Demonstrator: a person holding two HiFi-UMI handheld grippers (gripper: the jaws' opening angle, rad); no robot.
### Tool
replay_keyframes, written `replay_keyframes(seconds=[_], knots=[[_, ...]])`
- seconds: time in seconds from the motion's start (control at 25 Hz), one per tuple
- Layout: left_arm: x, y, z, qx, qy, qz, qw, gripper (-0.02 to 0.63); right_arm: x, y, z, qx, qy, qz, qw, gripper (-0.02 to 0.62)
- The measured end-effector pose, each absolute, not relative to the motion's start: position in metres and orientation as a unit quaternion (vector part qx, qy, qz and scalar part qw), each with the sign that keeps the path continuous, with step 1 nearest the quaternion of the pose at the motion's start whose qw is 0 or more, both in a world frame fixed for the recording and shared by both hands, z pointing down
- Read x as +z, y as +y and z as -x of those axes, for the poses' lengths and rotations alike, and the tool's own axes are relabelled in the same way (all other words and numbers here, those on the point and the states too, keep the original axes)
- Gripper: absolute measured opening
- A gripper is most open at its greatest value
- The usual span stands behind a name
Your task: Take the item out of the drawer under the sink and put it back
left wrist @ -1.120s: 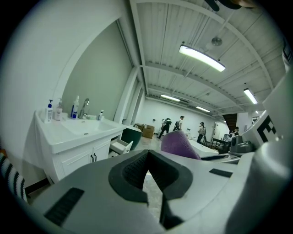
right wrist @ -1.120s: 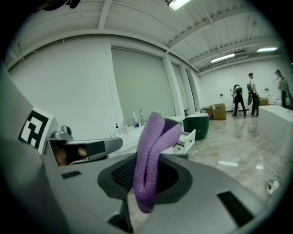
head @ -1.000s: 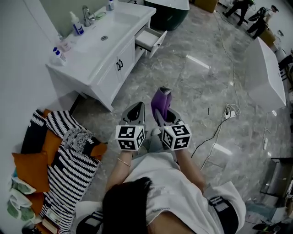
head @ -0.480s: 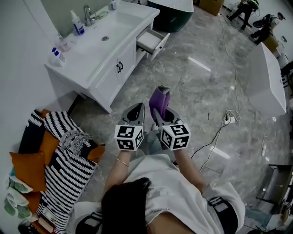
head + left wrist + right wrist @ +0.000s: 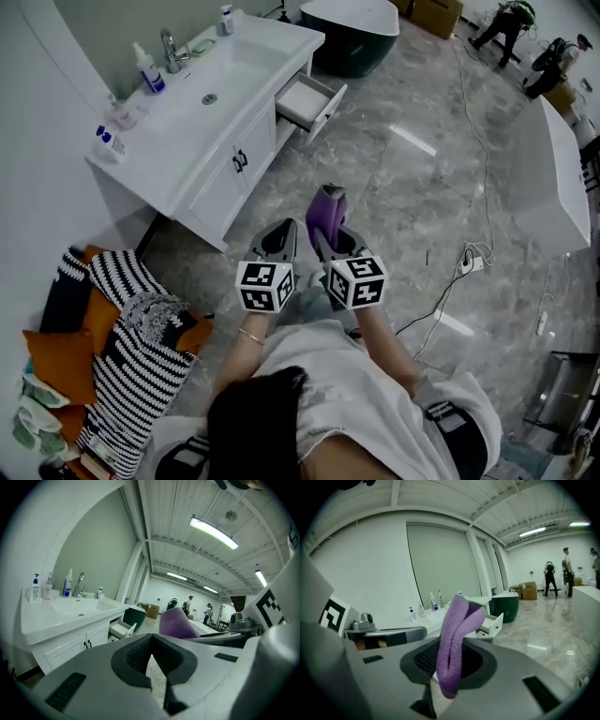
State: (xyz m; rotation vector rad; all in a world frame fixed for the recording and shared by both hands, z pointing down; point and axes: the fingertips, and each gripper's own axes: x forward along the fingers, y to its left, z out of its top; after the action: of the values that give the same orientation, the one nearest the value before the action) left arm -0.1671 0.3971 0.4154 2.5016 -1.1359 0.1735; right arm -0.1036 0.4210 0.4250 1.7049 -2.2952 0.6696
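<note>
Floor (image 5: 394, 187): grey marble-look tiles, glossy. On it: white table (image 5: 164, 155) w/ sink basin (one drawer (image 5: 309, 101) pulled open at far end), heap of striped + orange cloths (image 5: 122, 347) bottom left, power strip (image 5: 469, 262), dk green tub (image 5: 349, 33), white tub (image 5: 553, 159) at right. Table top: tap (image 5: 172, 45), pump bottle (image 5: 147, 70) beside it, small bottles (image 5: 105, 141) near corner, 1 more bottle (image 5: 226, 14) far end.

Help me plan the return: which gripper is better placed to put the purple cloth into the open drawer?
Right: the right gripper is shut on the purple cloth; the left gripper is shut, empty.
</note>
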Motion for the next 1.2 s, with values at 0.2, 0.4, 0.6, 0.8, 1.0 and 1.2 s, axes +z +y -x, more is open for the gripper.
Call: replay_keyframes(seconds=[0.2,0.4,0.6,0.8,1.0,1.2], knots=[[0.412,0.37,0.146,0.068,-0.412,-0.889,0.189,0.005,0.425,0.394,0.086,0.232,-0.785,-0.565,0.101,0.084],[0.413,0.349,0.133,0.071,-0.423,-0.882,0.195,0.005,0.424,0.373,0.068,0.234,-0.787,-0.561,0.1,0.084],[0.423,0.332,0.117,0.082,-0.435,-0.873,0.203,0.005,0.424,0.35,0.045,0.229,-0.786,-0.565,0.106,0.084],[0.419,0.319,0.092,0.074,-0.432,-0.876,0.203,0.005,0.426,0.335,0.023,0.229,-0.783,-0.568,0.108,0.084],[0.419,0.302,0.075,0.068,-0.437,-0.871,0.214,0.005,0.429,0.32,0.01,0.229,-0.793,-0.552,0.115,0.084],[0.417,0.288,0.057,0.061,-0.434,-0.874,0.209,0.005,0.428,0.307,0.002,0.221,-0.803,-0.54,0.12,0.084]])
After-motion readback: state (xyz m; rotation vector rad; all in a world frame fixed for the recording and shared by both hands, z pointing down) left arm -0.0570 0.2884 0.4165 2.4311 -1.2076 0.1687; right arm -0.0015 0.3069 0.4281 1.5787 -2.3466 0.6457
